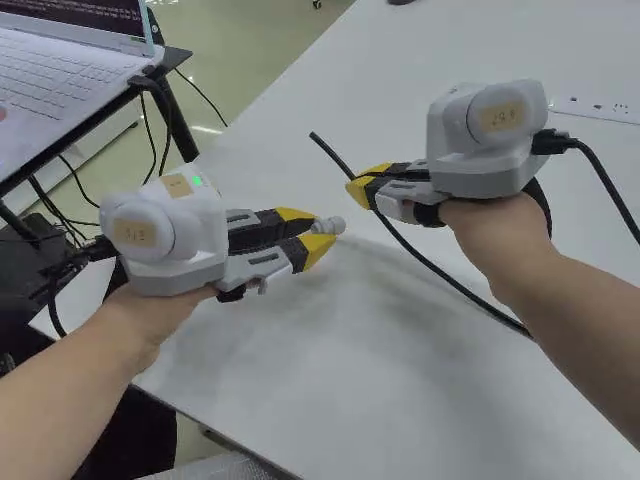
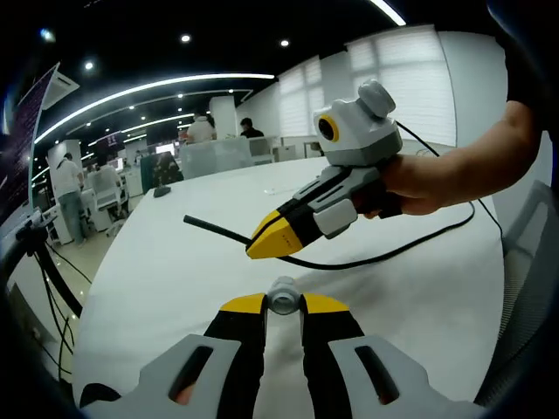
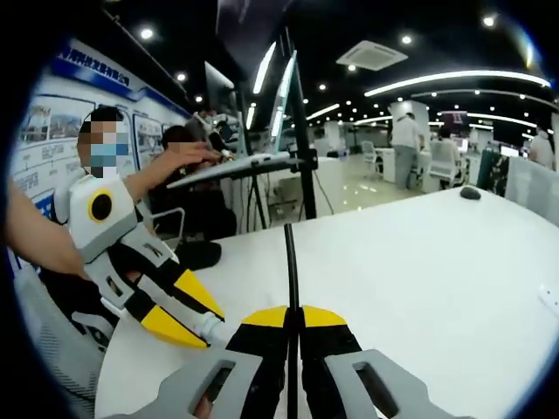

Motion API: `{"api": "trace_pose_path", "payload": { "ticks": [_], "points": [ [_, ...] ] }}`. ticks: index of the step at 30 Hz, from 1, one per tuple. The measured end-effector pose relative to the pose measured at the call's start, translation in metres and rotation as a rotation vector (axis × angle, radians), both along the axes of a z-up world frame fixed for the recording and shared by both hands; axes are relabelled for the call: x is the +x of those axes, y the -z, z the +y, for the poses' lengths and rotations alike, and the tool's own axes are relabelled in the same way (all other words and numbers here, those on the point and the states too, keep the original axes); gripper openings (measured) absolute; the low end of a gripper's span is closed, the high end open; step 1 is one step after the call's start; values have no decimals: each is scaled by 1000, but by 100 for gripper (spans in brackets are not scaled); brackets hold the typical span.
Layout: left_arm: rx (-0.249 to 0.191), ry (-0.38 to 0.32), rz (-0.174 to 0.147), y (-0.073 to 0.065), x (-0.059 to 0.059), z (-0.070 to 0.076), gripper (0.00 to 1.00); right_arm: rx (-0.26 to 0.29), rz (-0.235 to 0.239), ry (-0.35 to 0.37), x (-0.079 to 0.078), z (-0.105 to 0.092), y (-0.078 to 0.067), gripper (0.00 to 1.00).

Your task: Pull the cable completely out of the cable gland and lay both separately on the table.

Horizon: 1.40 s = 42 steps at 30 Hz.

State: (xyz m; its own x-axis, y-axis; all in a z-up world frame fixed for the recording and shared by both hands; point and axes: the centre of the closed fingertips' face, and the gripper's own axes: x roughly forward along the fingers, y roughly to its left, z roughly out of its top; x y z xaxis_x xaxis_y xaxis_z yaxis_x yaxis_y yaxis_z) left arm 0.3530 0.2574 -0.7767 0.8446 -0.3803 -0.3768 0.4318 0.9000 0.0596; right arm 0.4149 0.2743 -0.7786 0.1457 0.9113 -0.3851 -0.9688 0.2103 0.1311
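The small grey cable gland (image 1: pixel 328 227) is pinched at the tip of my left gripper (image 1: pixel 322 236), held just above the white table (image 1: pixel 330 360). In the left gripper view the gland (image 2: pixel 283 295) sits between the shut yellow jaws of that gripper (image 2: pixel 283 307). My right gripper (image 1: pixel 354 188) is shut on the black cable (image 1: pixel 430 265), whose free end (image 1: pixel 315 138) sticks out past the jaws. The cable is apart from the gland. From the right gripper (image 3: pixel 293 318) the cable (image 3: pixel 291 253) runs straight ahead, with the left gripper (image 3: pixel 188 325) low on the left.
A laptop (image 1: pixel 60 50) on a black stand sits beyond the table's left edge, with cords hanging under it. A white power strip (image 1: pixel 598 105) lies at the far right of the table. People stand in the room behind.
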Motion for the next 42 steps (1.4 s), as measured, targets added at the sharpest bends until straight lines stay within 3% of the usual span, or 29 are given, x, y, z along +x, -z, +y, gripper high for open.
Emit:
{"api": "trace_pose_path", "payload": {
  "ticks": [2,5,6,7,9,11,12,16,17,18,24,25,26,28,29,30,33,34,35,37,38,39,41,42],
  "points": [
    [-19,-24,47,10,1,2,14,-17,-4,1,1,5,10,0],
    [-10,-44,39,17,3,7,14,-45,-31,26,5,5,15,0],
    [-9,-50,45,21,4,7,14,-80,-86,36,11,4,21,0],
    [-6,-57,58,24,5,8,14,-99,-110,40,14,3,24,0],
    [20,-61,60,28,6,8,14,-113,-107,36,8,6,28,0],
    [34,-64,60,30,5,8,14,-126,-111,34,12,4,33,0],
    [31,-67,72,33,5,9,14,-138,-120,34,14,4,37,0],
    [37,-68,57,34,2,7,14,-154,-95,46,16,0,44,0],
    [51,-70,52,34,2,8,14,-144,-115,48,18,1,41,0],
    [49,-70,58,35,2,9,15,-150,-99,52,18,-1,43,0],
    [57,-76,66,36,3,11,15,-155,-105,62,17,-2,42,1],
    [31,-87,79,36,3,12,18,-160,-87,84,17,-4,43,3],
    [20,-101,76,35,5,15,28,-158,-82,81,17,-5,42,5],
    [-4,-114,87,36,6,16,62,-156,-73,79,13,-8,41,11],
    [1,-125,102,37,6,18,69,-159,-71,76,11,-9,40,15],
    [23,-118,95,37,3,17,71,-163,-68,77,13,-10,41,17],
    [34,-90,104,36,-1,10,65,-176,-62,99,15,-22,42,26],
    [44,-86,107,36,-3,9,68,-170,-47,106,16,-26,40,31],
    [23,-86,120,36,-4,7,73,-152,-28,117,16,-32,37,38],
    [-40,-91,124,32,-4,0,88,-136,-41,152,21,-47,26,53],
    [-39,-92,131,32,-4,0,97,-124,-47,166,23,-56,18,58],
    [-39,-104,157,32,-6,0,99,-131,-64,166,24,-63,13,59],
    [-48,-101,156,26,-6,-5,100,-141,-141,185,30,-82,-2,64],
    [-57,-90,160,23,-8,-10,100,-141,-118,179,27,-89,-5,68]
  ]
}}
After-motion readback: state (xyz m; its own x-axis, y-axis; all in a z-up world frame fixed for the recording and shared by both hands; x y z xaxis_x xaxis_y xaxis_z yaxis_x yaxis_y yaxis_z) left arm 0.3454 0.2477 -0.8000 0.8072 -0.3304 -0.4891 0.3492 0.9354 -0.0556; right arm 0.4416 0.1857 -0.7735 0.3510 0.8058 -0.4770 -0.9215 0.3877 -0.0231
